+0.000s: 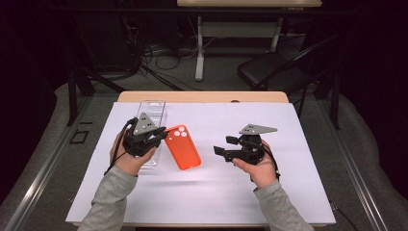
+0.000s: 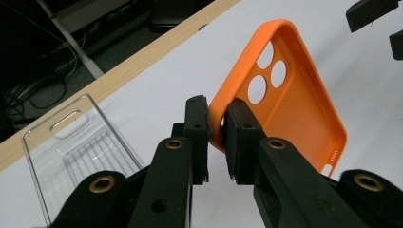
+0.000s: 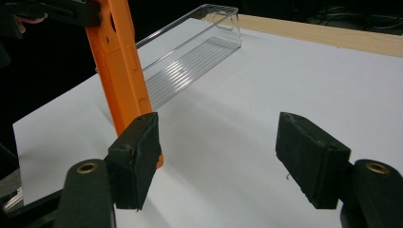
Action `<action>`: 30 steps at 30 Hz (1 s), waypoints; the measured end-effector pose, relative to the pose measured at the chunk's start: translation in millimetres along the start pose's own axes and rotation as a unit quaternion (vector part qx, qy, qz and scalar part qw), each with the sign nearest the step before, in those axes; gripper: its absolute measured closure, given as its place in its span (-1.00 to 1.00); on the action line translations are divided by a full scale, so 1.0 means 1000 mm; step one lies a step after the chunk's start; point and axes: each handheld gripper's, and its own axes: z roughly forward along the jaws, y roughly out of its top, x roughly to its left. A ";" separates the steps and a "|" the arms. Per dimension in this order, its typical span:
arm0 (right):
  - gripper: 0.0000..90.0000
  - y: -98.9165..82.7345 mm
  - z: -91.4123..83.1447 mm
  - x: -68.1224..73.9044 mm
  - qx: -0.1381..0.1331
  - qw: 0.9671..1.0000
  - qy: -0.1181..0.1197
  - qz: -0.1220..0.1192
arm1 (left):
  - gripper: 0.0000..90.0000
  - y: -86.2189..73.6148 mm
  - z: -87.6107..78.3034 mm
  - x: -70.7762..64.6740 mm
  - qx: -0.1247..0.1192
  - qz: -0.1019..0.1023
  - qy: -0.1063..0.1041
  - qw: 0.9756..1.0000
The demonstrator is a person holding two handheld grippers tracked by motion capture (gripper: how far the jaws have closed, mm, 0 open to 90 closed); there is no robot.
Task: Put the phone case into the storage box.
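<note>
High view: white worktop (image 1: 211,192), centre frame. Clear plastic tray (image 1: 153,113), upper left. Orange phone case (image 1: 183,147), centre, raised off the worktop; left tongs (image 1: 161,136) clamped on its rim. Right tongs (image 1: 222,145), centre right: apart, holding nothing.

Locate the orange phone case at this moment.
In the high view, the orange phone case sits left of centre, pinched at one corner by the left gripper, beside the clear tray.
</note>
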 end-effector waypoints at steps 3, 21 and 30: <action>-0.30 0.001 -0.002 -0.002 0.001 1.000 -0.004 0.002 | 0.80 0.001 0.000 0.003 0.001 -0.004 -0.008 1.000; -0.30 0.001 -0.006 -0.009 -0.003 1.000 -0.009 0.011 | 0.80 0.021 0.004 0.027 0.048 0.035 -0.008 0.998; -0.30 0.001 -0.007 -0.011 -0.007 1.000 -0.010 0.013 | 0.80 0.034 0.008 0.040 0.057 0.049 -0.010 0.997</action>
